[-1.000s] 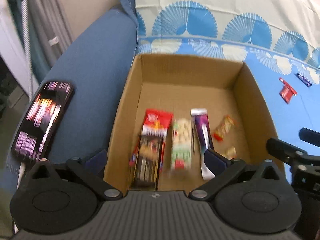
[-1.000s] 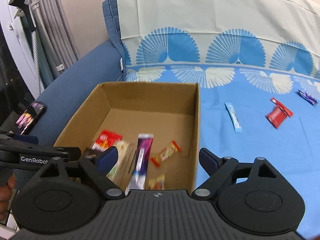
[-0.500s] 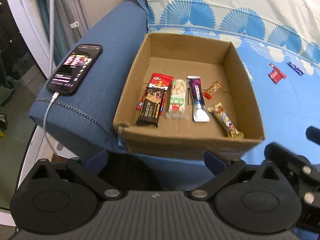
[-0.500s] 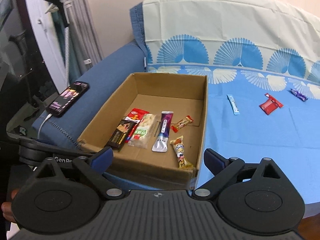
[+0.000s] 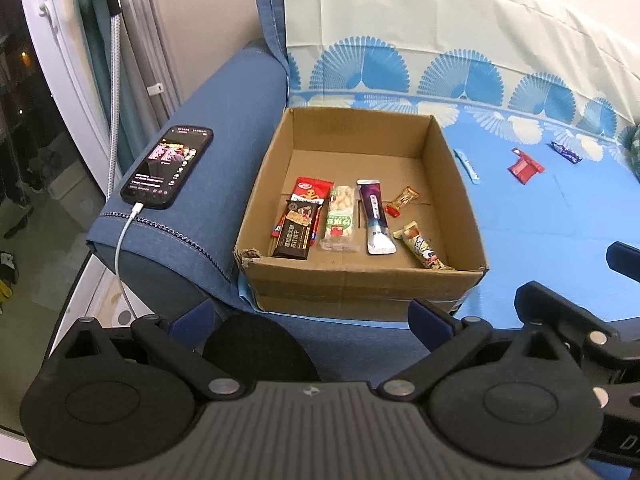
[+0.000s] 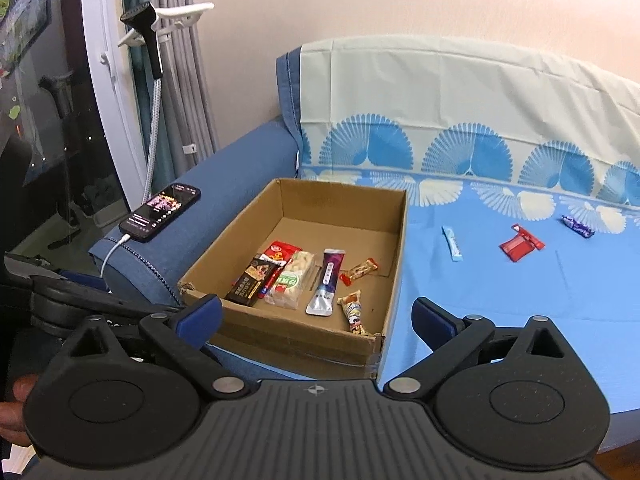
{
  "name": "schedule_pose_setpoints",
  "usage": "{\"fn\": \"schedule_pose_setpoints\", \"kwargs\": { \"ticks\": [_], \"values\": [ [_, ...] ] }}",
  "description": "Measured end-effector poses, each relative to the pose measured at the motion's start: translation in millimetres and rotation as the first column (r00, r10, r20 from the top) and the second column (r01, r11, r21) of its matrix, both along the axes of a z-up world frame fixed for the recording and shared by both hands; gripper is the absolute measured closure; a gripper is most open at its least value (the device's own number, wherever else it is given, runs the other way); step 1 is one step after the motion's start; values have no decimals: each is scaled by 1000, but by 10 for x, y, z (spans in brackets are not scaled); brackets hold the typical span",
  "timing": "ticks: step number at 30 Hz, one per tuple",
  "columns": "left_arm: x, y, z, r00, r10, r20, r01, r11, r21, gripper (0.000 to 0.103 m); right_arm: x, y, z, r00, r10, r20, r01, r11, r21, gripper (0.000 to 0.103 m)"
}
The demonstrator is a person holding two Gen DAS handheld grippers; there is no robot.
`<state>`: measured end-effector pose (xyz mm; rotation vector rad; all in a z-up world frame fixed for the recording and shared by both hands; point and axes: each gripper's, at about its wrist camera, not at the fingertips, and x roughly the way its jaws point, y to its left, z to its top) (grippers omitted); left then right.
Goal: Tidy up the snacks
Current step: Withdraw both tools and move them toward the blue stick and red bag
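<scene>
Your left tool (image 5: 312,314): fingers spread wide, nothing between them, low centre of the left wrist frame, short of the cardboard box (image 5: 360,280)

Your right tool (image 6: 316,314): likewise spread apart and holding nothing, bottom centre of the right wrist frame, near front edge of the box ahead of it

Cardboard box: open-topped, centre of both frames, sitting on the blue patterned sofa cover (image 5: 540,216) just beside the blue armrest (image 5: 224,128); front left corner torn

Contents, along the box's near half, left to right in the left wrist frame:
- dark brown bar (image 5: 297,232), lying over the lower part of the red packet (image 5: 313,190)
- pale peanut pack (image 5: 341,218) with green label, just beside them
- purple sachet (image 5: 375,216) with silver end
- small red-ended candy (image 5: 402,201), further back
- tan bar (image 5: 422,246), angled toward the front right corner

Loose on the sofa cover, right of the box in the right wrist frame:
- light blue stick (image 6: 452,243), nearest the box
- red wrapper (image 6: 520,242), mid right
- dark purple bar (image 6: 578,226), far right

Phone (image 5: 168,166): screen lit, flat on the armrest, white cable (image 5: 120,248) plugged into its near end and hanging off the front
</scene>
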<state>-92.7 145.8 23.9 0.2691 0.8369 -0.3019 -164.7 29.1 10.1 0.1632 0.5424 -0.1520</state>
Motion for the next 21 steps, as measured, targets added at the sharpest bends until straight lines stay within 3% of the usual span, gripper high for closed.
{"fn": "schedule_pose_setpoints", "kwargs": {
  "ticks": [21],
  "values": [
    [-70,50,53,1000,0,17,0,1000,-7,0,-148,55,50,999,1,33,0,1000,-17,2]
  ]
}}
